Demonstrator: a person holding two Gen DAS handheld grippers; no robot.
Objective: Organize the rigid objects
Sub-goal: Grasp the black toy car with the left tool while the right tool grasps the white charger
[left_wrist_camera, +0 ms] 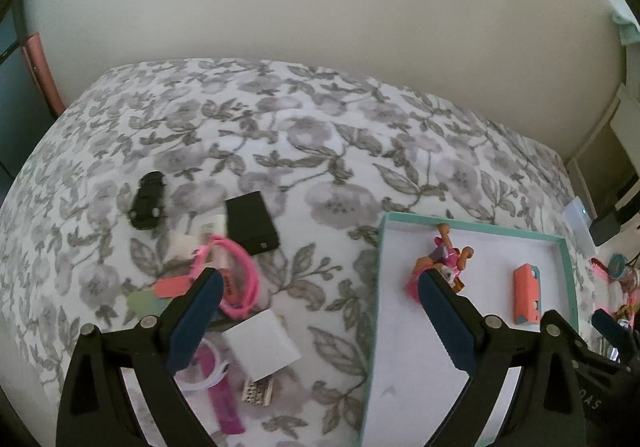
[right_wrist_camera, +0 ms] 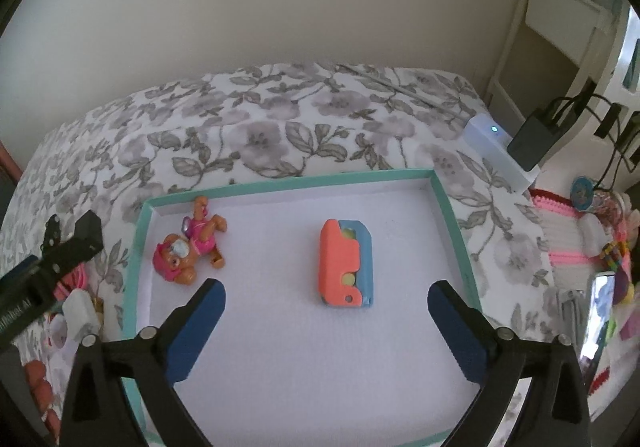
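Sorting is under way, with two items placed and a larger group outstanding. Nearest the right wrist camera, the right gripper point(right_wrist_camera: 326, 297) has its jaws spread wide with nothing between them; it hangs above the white floor of the teal-rimmed tray point(right_wrist_camera: 452, 215). Just beyond its fingertips, the orange-and-blue block toy point(right_wrist_camera: 346, 261) lies flat near the middle of the tray. Farther back, in the far left corner, the pup figure point(right_wrist_camera: 192, 247) lies on its back, close to the tray rim.

In the left wrist view, the left gripper point(left_wrist_camera: 318, 285) also stands fully apart and empty, straddling the tray's left edge: one finger is over the floral bedspread point(left_wrist_camera: 320, 135), the other over the tray.

Items remaining outside the tray, all on the bedspread to its left, near to far:
- magenta tube point(left_wrist_camera: 228, 407) and small patterned piece point(left_wrist_camera: 258, 391), closest to the camera
- white box point(left_wrist_camera: 262, 343)
- pink band point(left_wrist_camera: 240, 279), looped over small tags and cards
- black box point(left_wrist_camera: 252, 221)
- black toy car point(left_wrist_camera: 148, 201), farthest out

Judgement: roughly a quarter of the visible objects are in the tray. Both grippers are free for the next pick; the left one is the better placed for the loose pile.
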